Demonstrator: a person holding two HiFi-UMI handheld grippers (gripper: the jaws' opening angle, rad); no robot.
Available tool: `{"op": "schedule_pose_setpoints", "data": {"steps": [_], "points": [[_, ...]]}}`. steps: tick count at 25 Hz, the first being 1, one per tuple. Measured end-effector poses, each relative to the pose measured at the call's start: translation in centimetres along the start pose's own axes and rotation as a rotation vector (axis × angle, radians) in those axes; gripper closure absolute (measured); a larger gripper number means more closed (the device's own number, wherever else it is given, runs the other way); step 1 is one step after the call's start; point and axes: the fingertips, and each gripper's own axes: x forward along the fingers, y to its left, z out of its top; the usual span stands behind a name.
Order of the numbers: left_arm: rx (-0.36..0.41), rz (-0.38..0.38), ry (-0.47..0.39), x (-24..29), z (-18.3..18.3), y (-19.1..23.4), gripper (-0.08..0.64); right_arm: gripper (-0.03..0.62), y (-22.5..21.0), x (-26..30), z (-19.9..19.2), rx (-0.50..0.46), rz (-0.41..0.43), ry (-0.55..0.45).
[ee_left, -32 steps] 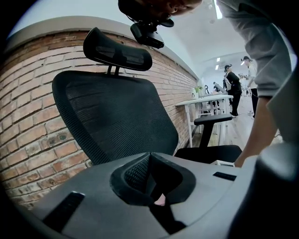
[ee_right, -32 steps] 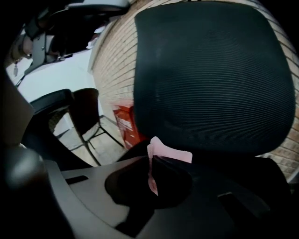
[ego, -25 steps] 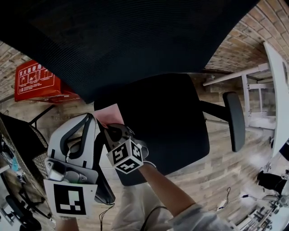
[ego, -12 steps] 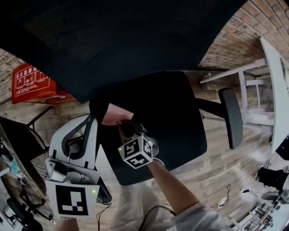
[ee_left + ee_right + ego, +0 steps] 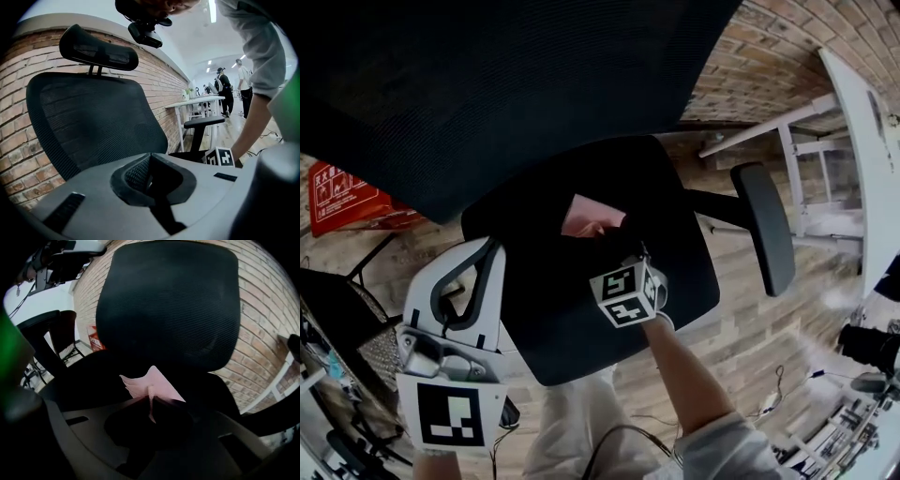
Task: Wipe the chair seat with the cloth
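Right gripper (image 5: 607, 246) is out front on a stretched forearm (image 5: 677, 367), jaws pinched on the cloth (image 5: 586, 216). Left gripper (image 5: 483, 253) sits low, jaws pressed together.

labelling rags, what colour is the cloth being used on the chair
Pale pink. The cloth shows best in the right gripper view.

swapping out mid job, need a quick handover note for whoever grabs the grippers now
Right gripper: shut on the pink cloth, which lies on the rear middle of the black chair seat.
Left gripper: shut, empty, held at the seat's left side.
Done: cloth gripped and on the seat; how much is wiped cannot be told.
Left: sweep the cloth over the whole seat, front included.
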Motion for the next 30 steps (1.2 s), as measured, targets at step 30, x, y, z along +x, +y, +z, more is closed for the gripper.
{"op": "schedule_pose_setpoints", "data": {"steps": [30], "points": [[0.005,-0.018,-0.011,0.2,0.7,-2.9,0.541,0.543,-4.9,-5.2,-5.6,0.016,-0.069,0.076]]}}
